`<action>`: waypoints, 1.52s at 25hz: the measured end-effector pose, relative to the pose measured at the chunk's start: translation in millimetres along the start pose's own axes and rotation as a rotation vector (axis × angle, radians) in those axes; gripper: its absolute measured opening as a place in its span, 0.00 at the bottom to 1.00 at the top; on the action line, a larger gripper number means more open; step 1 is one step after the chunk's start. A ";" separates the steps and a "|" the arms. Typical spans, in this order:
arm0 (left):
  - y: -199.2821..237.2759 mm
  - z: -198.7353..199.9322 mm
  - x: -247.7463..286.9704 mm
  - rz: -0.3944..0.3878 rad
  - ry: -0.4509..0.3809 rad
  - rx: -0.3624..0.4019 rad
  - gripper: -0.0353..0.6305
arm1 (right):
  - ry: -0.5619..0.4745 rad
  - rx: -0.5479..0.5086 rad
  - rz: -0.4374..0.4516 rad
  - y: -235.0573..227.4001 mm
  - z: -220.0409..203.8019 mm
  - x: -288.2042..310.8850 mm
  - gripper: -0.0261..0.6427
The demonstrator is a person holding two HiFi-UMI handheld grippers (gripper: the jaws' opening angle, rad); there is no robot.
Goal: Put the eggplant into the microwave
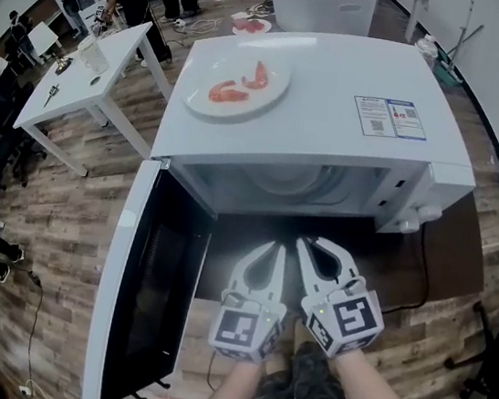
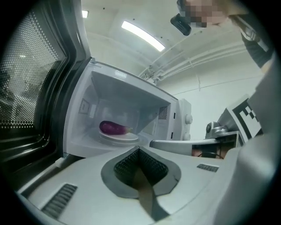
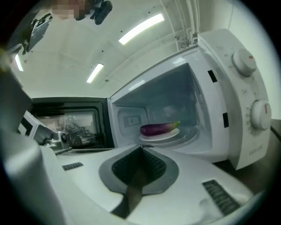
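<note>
Left to right: the microwave door [image 1: 146, 292] is swung wide open at the left. The microwave [image 1: 335, 114] sits on a dark tabletop [image 1: 449, 254] with its cavity exposed. On its roof is one top plate [image 1: 269, 91] with two red pieces [image 1: 230, 92].

The left gripper [image 1: 270, 252] and right gripper [image 1: 309, 251] are side by side just in front of the cavity. Both have their jaws pressed together with nothing between them.

The eggplant [image 2: 112, 128] is inside the microwave, lying on its side on the inner plate [image 2: 127, 136] at the cavity's middle, green stem end toward the right wall. It is apart from both grippers. Placement looks done.

Handling, as a guess: fairly light, firm but with some give. The skin is glossy, so it is slippery and bruises if squeezed hard. Best hold is across the thick purple mid-body, not the stem tip.

Count: one eggplant, one microwave, one door, two plates, two red pieces, two grippers.
</note>
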State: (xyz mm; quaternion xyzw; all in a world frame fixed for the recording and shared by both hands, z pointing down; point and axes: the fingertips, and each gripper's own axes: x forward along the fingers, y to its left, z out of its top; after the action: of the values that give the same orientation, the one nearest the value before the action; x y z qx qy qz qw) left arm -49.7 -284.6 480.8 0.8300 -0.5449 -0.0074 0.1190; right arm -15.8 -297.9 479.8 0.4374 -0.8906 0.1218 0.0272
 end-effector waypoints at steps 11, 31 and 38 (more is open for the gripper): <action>-28.4 27.3 -33.0 -0.038 -0.020 0.024 0.05 | -0.016 -0.070 0.008 31.8 23.4 -37.6 0.04; -101.8 83.1 -135.5 -0.165 -0.001 0.038 0.05 | 0.048 -0.062 0.111 110.9 73.0 -153.6 0.04; -121.8 106.4 -157.0 -0.185 -0.016 0.039 0.05 | 0.016 -0.070 0.143 132.0 99.0 -179.1 0.04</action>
State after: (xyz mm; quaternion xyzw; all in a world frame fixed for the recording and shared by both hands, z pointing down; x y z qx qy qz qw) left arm -18.6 -116.4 334.0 0.8788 -0.4669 -0.0146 0.0971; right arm -3.4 -105.7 330.6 0.3703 -0.9231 0.0957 0.0409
